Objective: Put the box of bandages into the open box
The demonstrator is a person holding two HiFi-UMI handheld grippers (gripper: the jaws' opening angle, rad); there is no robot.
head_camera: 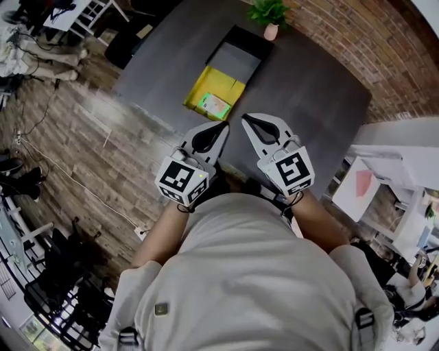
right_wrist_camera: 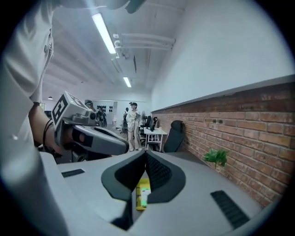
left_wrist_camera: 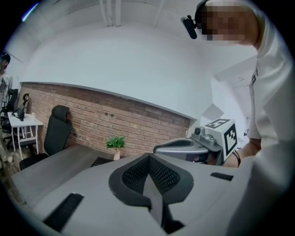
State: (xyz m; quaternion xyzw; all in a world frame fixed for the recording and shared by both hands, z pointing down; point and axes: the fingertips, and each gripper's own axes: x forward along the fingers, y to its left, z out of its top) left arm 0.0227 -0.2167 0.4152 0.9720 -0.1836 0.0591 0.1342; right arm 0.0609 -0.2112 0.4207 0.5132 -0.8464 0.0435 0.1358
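Note:
The open box lies on the dark table, with a yellow inside and a black half behind it. A green box of bandages rests on the yellow part, at its near end. In the right gripper view it shows as a green and yellow patch below the jaws. My left gripper and right gripper hover side by side near the table's front edge, short of the box. Both are shut with nothing between the fingers, as the left gripper view and right gripper view confirm.
A small potted plant stands at the table's far edge by the brick wall. A black office chair stands beyond the table's left end. White shelving is at my right. A person stands far off in the room.

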